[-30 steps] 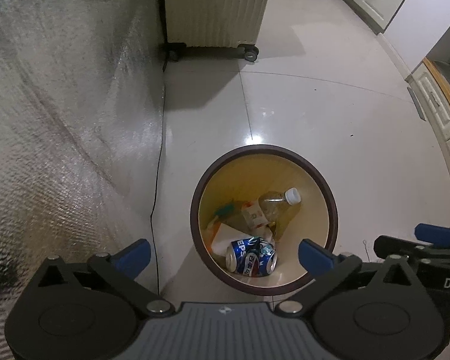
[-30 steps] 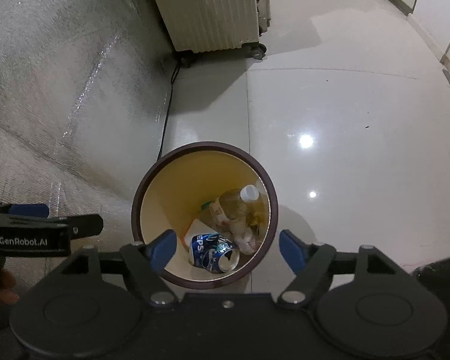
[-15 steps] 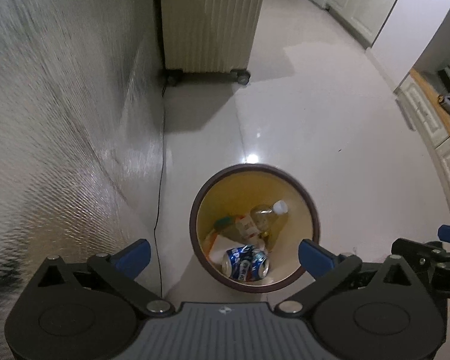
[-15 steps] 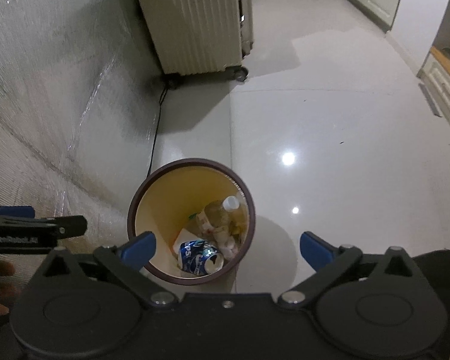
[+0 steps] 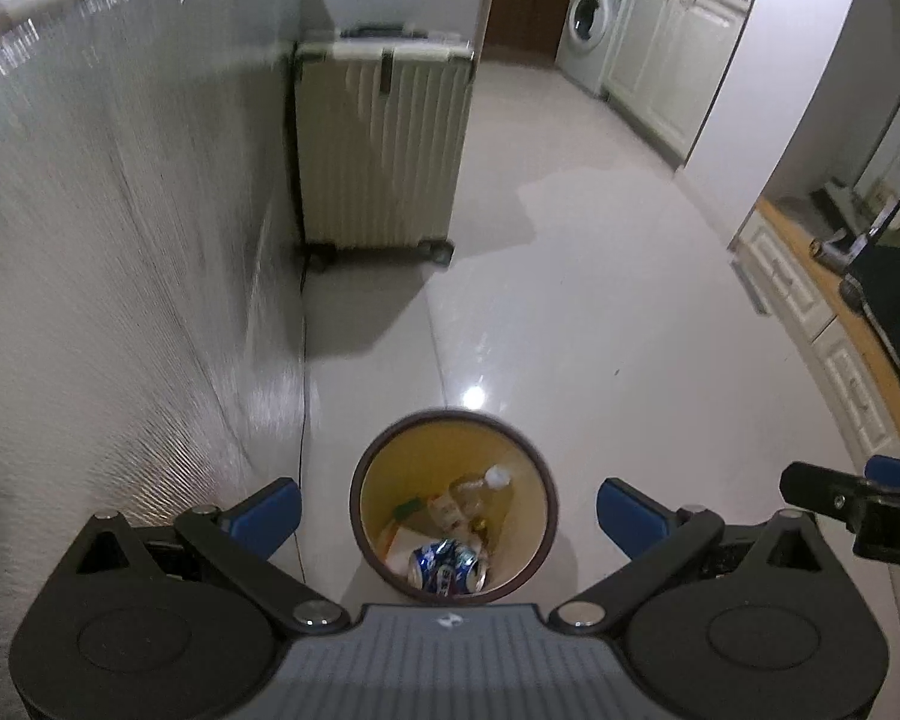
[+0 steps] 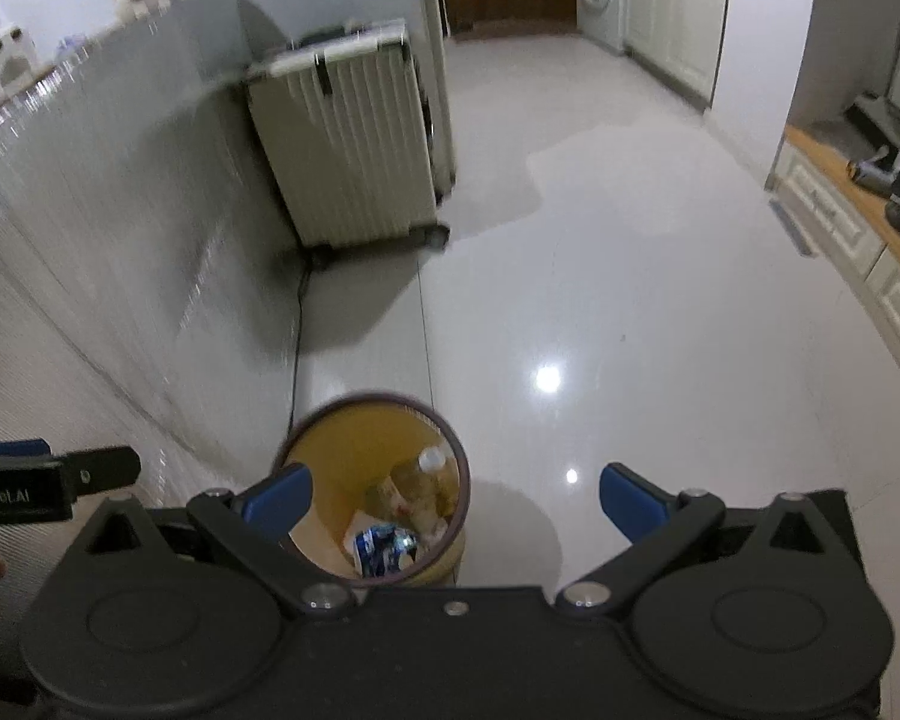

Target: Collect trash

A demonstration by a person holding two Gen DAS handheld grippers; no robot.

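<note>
Both grippers above the bin [image 5: 453,420] — left gripper [image 5: 448,507] jaws wide, empty; right gripper [image 6: 455,495] jaws wide, empty. Can [image 5: 448,565] and bottle [image 5: 473,489] inside bin.

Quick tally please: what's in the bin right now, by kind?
Inside the round bin, as far as the views show:
Crushed blue soda can: 1
Clear plastic bottle with white cap: 1
White paper or card scrap: 1
Small green item, kind unclear: 1
Total: 4 visible

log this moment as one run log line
left gripper: open, empty | right gripper: open, empty | bin: can, bottle inside
</note>
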